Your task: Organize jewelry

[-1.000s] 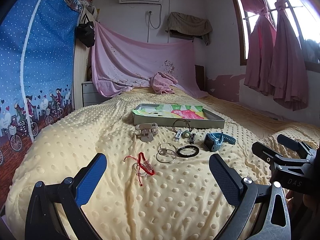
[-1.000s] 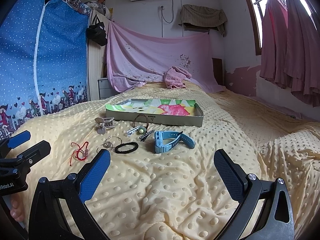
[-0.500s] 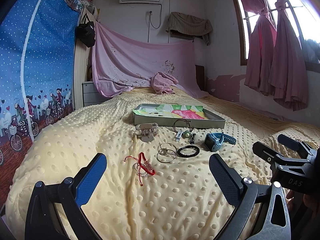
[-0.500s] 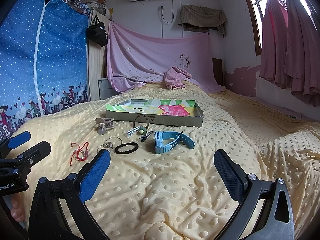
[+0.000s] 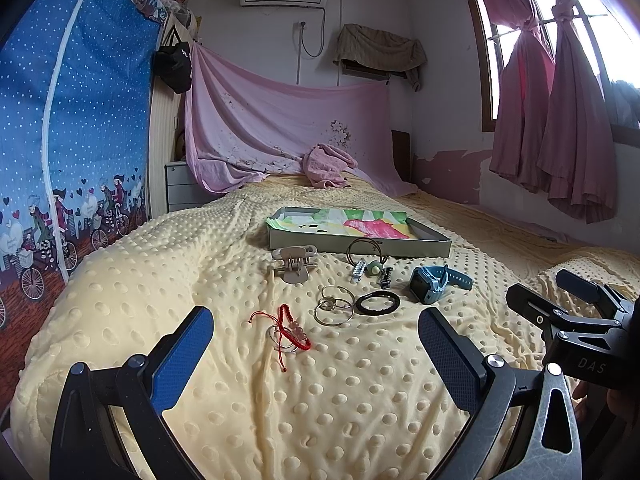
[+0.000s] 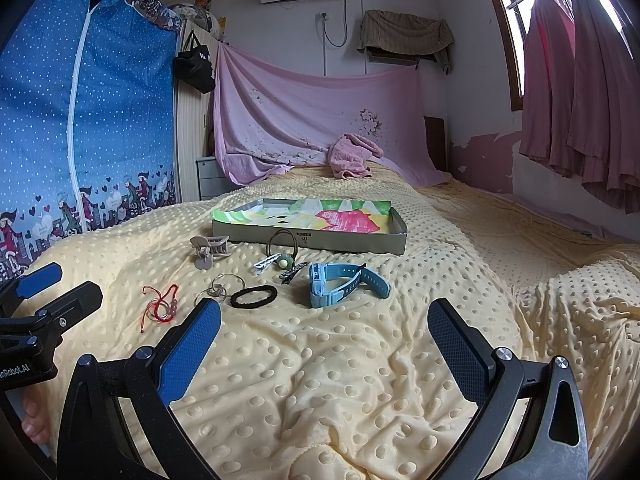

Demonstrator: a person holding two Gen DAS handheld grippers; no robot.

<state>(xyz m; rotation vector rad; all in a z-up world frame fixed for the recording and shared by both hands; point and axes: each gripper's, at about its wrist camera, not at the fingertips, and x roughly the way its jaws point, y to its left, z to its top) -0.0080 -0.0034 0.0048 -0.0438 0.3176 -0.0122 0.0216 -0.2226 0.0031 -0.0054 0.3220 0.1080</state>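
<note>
both grippers hover low over the bed (image 5: 360, 400), empty: the left gripper (image 5: 316, 344) spread wide, the right gripper (image 6: 324, 332) spread too. beyond them the jewelry lies loose in front of the tray (image 5: 440, 245): red bracelet (image 5: 290, 330) nearest, rings (image 5: 334, 305), black band (image 5: 378, 304), blue watch (image 6: 340, 284), claw clip (image 5: 294, 264) closest to the tray.

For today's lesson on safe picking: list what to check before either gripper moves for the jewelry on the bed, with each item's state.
1. Left gripper open, holding nothing: ok.
2. Right gripper open, holding nothing: ok.
3. Tray in view, its inside free of jewelry: ok.
4. Red bracelet lies apart from the rings: ok.
5. Blue watch unobstructed from above: ok.
6. Rings linked or loose: cannot tell.
</note>
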